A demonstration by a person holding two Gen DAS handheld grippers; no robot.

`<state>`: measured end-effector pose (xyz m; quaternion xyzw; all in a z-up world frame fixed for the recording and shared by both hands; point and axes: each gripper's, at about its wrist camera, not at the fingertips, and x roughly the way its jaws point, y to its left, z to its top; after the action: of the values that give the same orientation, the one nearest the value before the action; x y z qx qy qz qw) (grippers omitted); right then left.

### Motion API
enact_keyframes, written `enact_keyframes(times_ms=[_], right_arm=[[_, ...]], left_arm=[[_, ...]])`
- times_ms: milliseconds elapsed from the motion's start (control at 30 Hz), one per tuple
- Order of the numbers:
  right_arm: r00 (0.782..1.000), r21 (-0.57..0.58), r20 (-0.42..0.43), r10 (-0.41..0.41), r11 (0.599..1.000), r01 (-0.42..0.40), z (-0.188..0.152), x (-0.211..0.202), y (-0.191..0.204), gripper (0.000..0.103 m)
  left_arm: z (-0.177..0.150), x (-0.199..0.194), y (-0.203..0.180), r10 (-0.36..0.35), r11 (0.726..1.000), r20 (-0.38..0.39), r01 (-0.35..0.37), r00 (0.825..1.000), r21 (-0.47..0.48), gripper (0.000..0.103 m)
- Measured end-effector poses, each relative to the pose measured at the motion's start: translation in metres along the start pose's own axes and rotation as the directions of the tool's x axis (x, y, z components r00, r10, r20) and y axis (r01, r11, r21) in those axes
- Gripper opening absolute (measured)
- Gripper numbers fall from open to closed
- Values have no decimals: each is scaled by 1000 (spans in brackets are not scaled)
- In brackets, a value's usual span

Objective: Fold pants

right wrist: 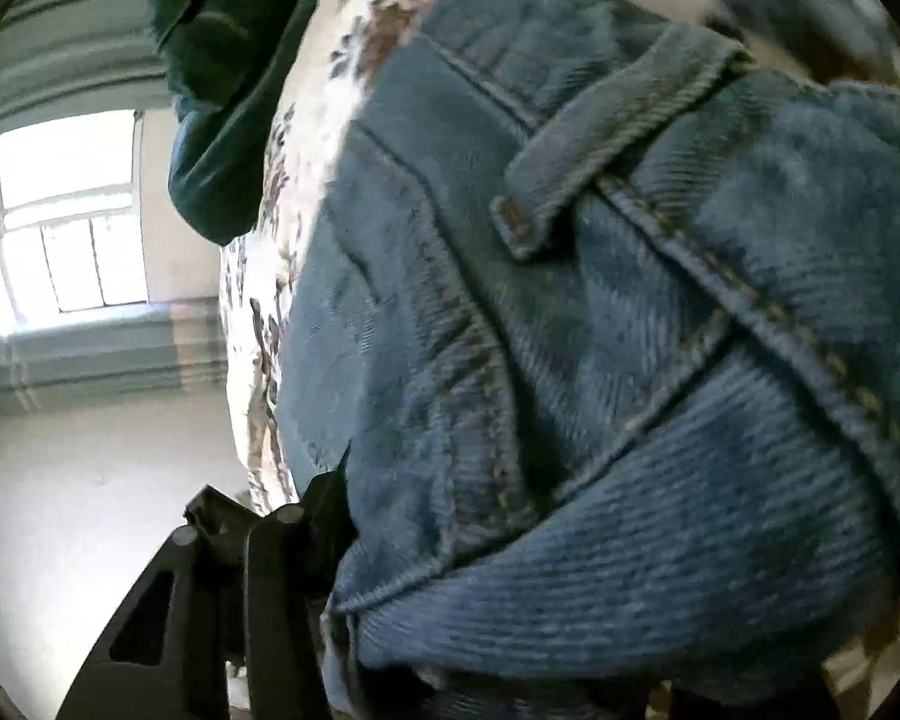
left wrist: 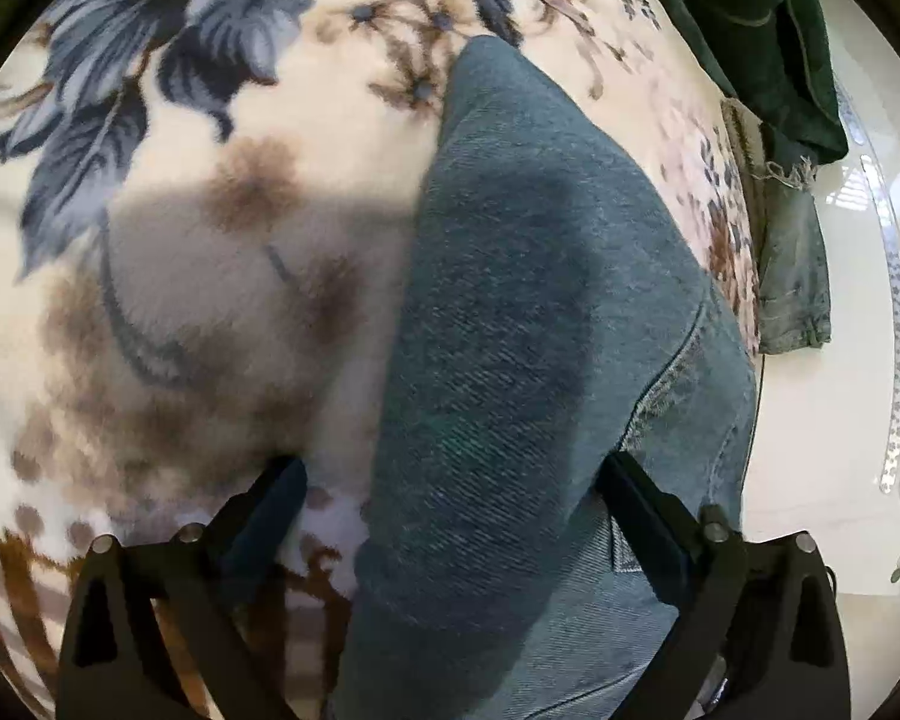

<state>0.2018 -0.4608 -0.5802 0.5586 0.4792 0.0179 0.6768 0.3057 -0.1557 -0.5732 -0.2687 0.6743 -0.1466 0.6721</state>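
Blue jeans point(left wrist: 510, 300) lie folded in a long strip on a floral blanket point(left wrist: 210, 210). My left gripper point(left wrist: 453, 480) stands wide open over the near end of that strip. Its right finger point(left wrist: 630, 492) rests on the denim and its left finger point(left wrist: 282, 480) is over the blanket beside it. In the right wrist view the waistband, belt loop and seams of the jeans point(right wrist: 600, 330) fill the picture, bunched close to the lens. My right gripper point(right wrist: 450, 510) shows one finger point(right wrist: 324, 510) at the denim's edge. The bunched cloth hides the other finger.
A dark green garment point(left wrist: 750, 30) lies at the bed's far edge, seen also as the green garment point(right wrist: 228, 90). A faded frayed denim piece point(left wrist: 792, 276) hangs over the blanket's side. Pale floor point(left wrist: 840, 420) lies beyond the edge. A bright window point(right wrist: 66, 210) is at the left.
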Motion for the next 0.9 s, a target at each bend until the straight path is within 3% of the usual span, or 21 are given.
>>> enact_keyframes(times_ms=[100, 167, 200, 233, 300, 500, 900], right_arm=[[1000, -21, -18, -22, 1000, 21, 4, 3, 0, 59], [998, 49, -61, -30, 998, 33, 13, 19, -14, 61], [998, 66, -57, -19, 998, 22, 17, 25, -12, 61], [999, 60, -47, -12, 998, 14, 19, 25, -10, 57], [999, 36, -33, -14, 999, 15, 15, 17, -9, 49], [998, -41, 23, -52, 998, 53, 3, 4, 23, 40], [998, -207, 48, -45, 977, 54, -12, -55, 104, 37]], left_arm=[[3, -2, -1, -28, 1000, -6, 28, 1000, 8, 100], [6, 1, -4, -55, 998, -1, 55, 998, 14, 99], [8, 2, -7, -72, 997, 7, 72, 997, 20, 91], [9, 2, -11, -94, 995, 14, 93, 996, 34, 66], [9, 1, -21, -85, 994, 23, 84, 996, 65, 62], [-1, -15, -30, -98, 989, 72, 89, 993, 120, 31], [-9, -80, -52, -143, 986, 161, 126, 977, 108, 26]])
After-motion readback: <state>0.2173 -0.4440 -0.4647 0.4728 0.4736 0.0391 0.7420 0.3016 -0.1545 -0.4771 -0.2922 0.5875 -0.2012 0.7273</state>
